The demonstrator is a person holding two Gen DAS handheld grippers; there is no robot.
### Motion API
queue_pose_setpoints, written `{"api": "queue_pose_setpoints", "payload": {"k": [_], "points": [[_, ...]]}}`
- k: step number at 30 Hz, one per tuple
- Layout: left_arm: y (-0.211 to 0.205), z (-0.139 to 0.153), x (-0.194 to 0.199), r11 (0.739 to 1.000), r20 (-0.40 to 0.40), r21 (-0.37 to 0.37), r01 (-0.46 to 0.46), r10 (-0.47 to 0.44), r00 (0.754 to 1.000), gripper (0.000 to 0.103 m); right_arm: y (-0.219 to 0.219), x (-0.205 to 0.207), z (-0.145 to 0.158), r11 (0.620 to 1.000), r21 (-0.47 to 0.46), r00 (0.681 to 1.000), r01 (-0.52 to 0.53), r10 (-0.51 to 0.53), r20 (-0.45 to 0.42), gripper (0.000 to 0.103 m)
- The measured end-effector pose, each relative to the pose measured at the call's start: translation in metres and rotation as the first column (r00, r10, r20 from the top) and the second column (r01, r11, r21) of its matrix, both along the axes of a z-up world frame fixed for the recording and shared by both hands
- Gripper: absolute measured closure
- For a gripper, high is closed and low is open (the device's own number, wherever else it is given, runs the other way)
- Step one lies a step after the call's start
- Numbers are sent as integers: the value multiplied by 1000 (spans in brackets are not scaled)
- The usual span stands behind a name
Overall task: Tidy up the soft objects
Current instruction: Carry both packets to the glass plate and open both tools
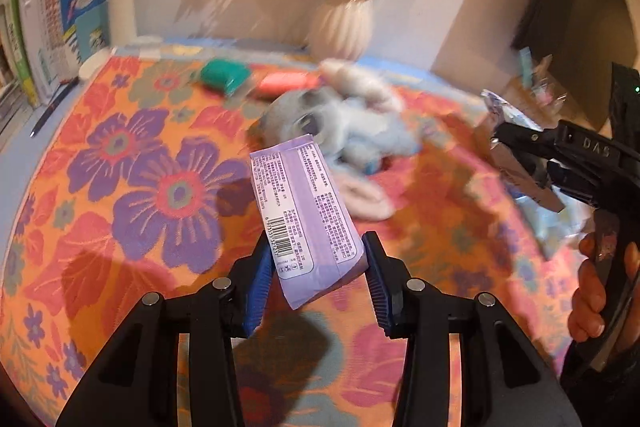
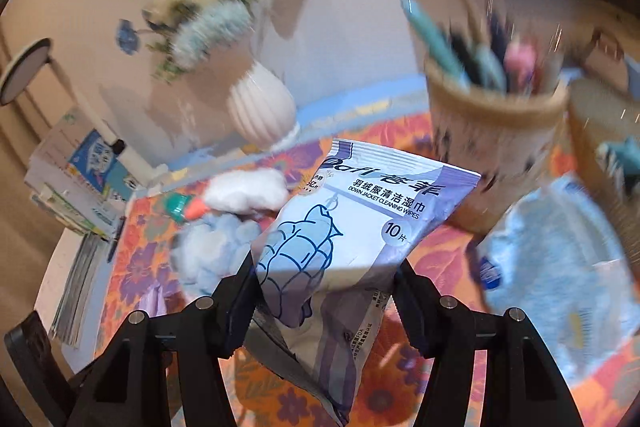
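left gripper [image 1: 318, 281] clamps small purple plastic tissue pack [image 1: 306, 219], long axis pointing away from jaws, lifted above floral tablecloth [image 1: 132, 187]. right gripper [image 2: 322, 301] clamps white-and-blue wet wipes pouch [image 2: 340, 223], likewise raised. fluffy blue-white plush pile [image 1: 352, 131] lies ahead between both.

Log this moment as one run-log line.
left gripper: shut on purple pack | right gripper: shut on wipes pack | both lifted over floral cloth
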State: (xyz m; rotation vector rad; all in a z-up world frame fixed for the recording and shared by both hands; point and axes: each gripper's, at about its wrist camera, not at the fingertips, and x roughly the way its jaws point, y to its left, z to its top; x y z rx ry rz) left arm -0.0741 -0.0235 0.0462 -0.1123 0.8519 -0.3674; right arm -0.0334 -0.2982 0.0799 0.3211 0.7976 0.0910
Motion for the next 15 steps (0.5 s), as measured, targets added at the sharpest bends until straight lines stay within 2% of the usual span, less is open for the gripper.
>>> {"api": "queue_pose_setpoints", "payload": {"k": [2,7,15], "points": [[-4,14,-7,999,37,-28,23,-22,999,63,2,-9,17,999,-32,999,-6,8,47,42],[-29,53,-18,996,144,-10,87,-84,986,63,-6,-35,53,998,-63,990,1,8,142,42],[-104,117,-16,968,262,-5,251,-241,934,63,-57,-70,93,980,-126,963,155,-121,241,42]]}}
